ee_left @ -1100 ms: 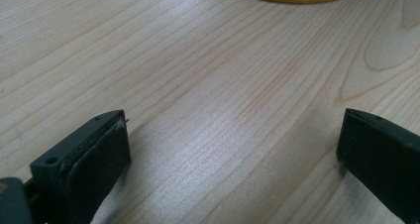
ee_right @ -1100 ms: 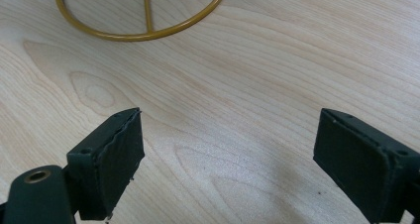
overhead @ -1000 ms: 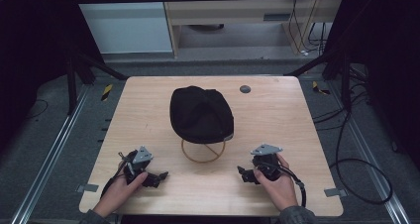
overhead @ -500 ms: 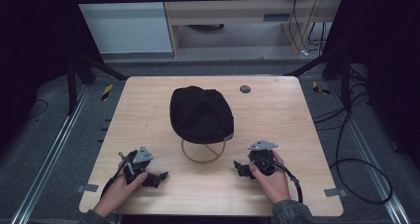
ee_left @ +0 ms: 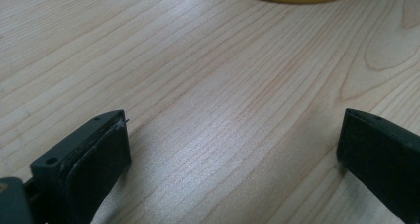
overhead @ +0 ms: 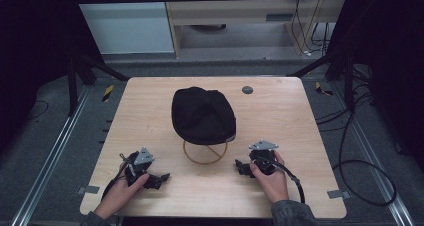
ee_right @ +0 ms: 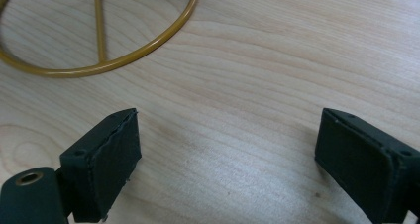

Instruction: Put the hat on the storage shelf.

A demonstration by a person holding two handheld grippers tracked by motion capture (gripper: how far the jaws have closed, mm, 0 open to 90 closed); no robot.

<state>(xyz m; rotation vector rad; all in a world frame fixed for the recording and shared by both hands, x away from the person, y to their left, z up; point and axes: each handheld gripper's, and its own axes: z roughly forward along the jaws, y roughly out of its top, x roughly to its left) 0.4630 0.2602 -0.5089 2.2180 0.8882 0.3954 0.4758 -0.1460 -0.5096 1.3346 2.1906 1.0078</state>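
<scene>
Resting low on the pale wooden table (overhead: 150,101), left gripper (overhead: 159,178) and right gripper (overhead: 239,167) both gape empty (jaws wide apart); approach the black fabric cap (overhead: 202,113) on its yellow wire ring stand (overhead: 205,155) squarely, probably from both sides.

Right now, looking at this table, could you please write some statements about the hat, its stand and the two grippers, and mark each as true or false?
1. The black hat sits on a gold wire stand near the middle of the wooden table. True.
2. The left gripper is shut on the stand's ring. False: its jaws are wide apart over bare wood, and the ring lies beyond them.
3. The right gripper is open and holds nothing. True.
4. Both grippers are lifted above the hat. False: they sit low at the near edge, one on each side of the stand.
5. A small dark round spot is on the table behind the hat. True.
</scene>
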